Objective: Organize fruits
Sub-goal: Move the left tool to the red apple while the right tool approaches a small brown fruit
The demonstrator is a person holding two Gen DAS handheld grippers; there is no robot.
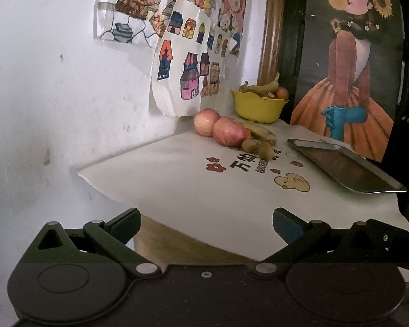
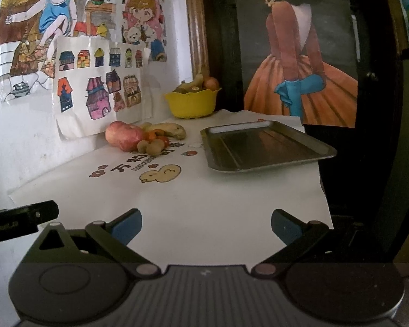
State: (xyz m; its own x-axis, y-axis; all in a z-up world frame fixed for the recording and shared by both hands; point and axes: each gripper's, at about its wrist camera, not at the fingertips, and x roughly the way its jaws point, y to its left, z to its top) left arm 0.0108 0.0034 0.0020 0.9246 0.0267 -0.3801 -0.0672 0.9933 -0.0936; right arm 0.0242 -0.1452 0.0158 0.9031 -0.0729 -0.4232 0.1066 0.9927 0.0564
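Observation:
Two red apples [image 1: 218,126] lie at the back of the table by the wall, with a banana [image 1: 261,133] behind them and small brown kiwis [image 1: 257,147] in front. In the right wrist view the same pile shows as an apple [image 2: 124,136], banana [image 2: 166,130], kiwis [image 2: 151,147] and small orange fruits [image 2: 156,135]. A yellow bowl [image 1: 257,107] [image 2: 192,106] at the back holds bananas and an orange fruit. A bare metal tray [image 1: 343,167] [image 2: 264,147] lies on the right. My left gripper [image 1: 205,224] and right gripper [image 2: 205,224] both stand open near the table's front edge, holding nothing.
A white cloth [image 2: 193,196] with printed cartoon motifs covers the table. Children's drawings [image 2: 95,81] hang on the white wall at the left. A framed painting [image 2: 300,54] of a girl in an orange dress stands behind the tray. Part of the left gripper's body [image 2: 19,219] shows at the left edge.

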